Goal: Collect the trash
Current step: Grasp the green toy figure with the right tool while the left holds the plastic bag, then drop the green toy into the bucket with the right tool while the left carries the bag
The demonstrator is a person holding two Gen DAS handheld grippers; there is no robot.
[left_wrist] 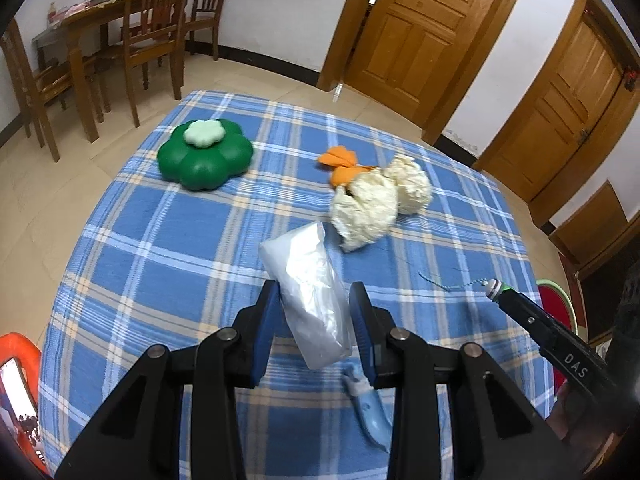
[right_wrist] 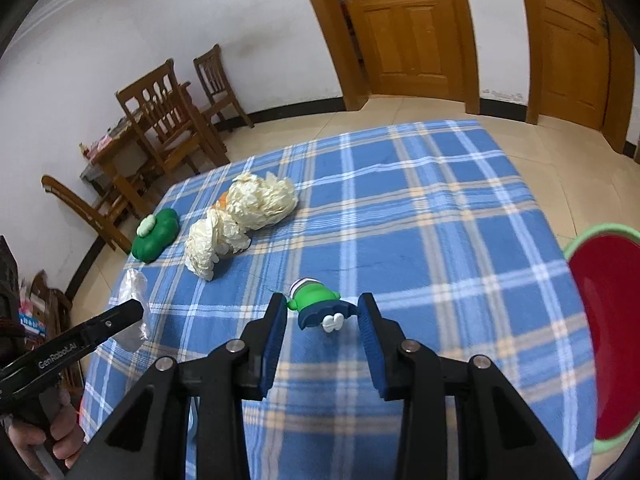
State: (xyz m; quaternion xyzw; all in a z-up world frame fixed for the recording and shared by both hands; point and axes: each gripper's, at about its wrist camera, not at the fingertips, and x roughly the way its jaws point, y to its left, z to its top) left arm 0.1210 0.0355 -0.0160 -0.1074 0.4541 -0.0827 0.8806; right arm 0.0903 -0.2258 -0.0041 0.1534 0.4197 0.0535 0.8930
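A crumpled clear plastic bag (left_wrist: 310, 288) lies on the blue plaid tablecloth (left_wrist: 168, 236). My left gripper (left_wrist: 314, 300) is open with its jaws on either side of the bag's near half. The bag also shows in the right wrist view (right_wrist: 134, 304) beside the left gripper's finger. A wad of crumpled cream paper (left_wrist: 380, 200) with orange scraps (left_wrist: 340, 162) lies farther back; it also shows in the right wrist view (right_wrist: 244, 216). My right gripper (right_wrist: 322, 308) is open around a small green toy figure (right_wrist: 320, 306) lying on the cloth.
A green flower-shaped container (left_wrist: 204, 154) sits at the table's far left. A small blue toy (left_wrist: 370, 412) lies under my left gripper. A red bin with a green rim (right_wrist: 604, 320) stands off the table's right edge. Wooden chairs (left_wrist: 148, 32) and doors (left_wrist: 420, 32) stand behind.
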